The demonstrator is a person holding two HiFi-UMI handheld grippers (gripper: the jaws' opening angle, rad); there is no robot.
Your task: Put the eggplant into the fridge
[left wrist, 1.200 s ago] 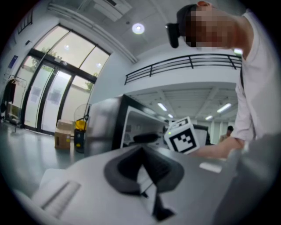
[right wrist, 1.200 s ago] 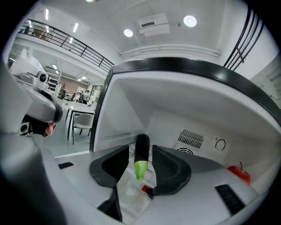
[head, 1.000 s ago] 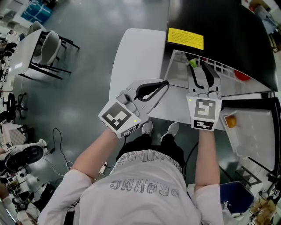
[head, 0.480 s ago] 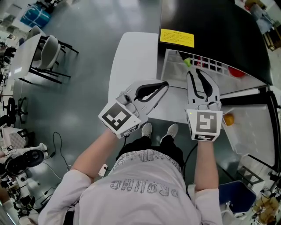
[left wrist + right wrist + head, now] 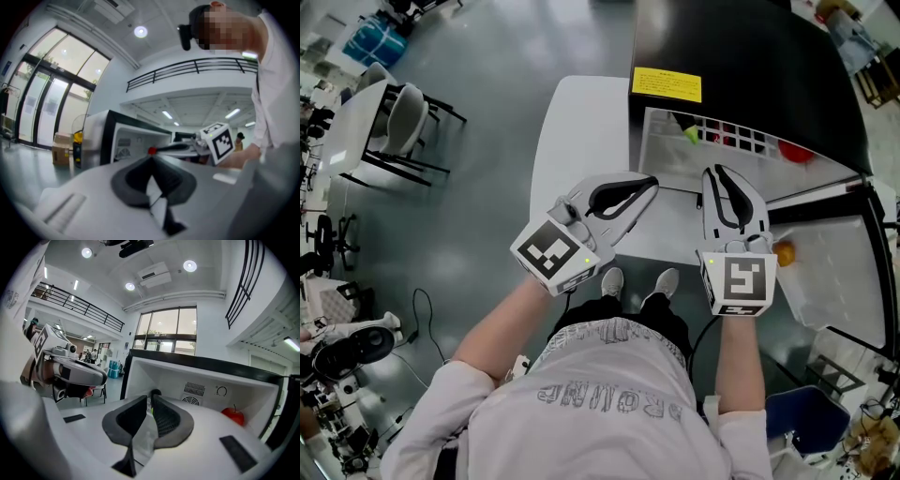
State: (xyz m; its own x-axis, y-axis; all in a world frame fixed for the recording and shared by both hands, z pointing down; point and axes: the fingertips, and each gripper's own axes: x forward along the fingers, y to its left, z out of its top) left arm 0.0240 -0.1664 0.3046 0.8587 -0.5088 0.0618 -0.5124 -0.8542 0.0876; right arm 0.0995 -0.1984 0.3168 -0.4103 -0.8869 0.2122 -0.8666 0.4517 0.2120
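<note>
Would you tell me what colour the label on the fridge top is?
The label is yellow, clearest in the head view.

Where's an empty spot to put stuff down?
The white table is bare left of the black fridge. Inside, the front floor looks free. It's crowded at the back, by the green thing and red fruit.

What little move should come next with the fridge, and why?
Probably swing the open white fridge door shut with the right gripper. Its fingers have just been closing on nothing, it sits outside the black-topped fridge, and a dark rounded thing, likely the eggplant, already lies inside.
</note>
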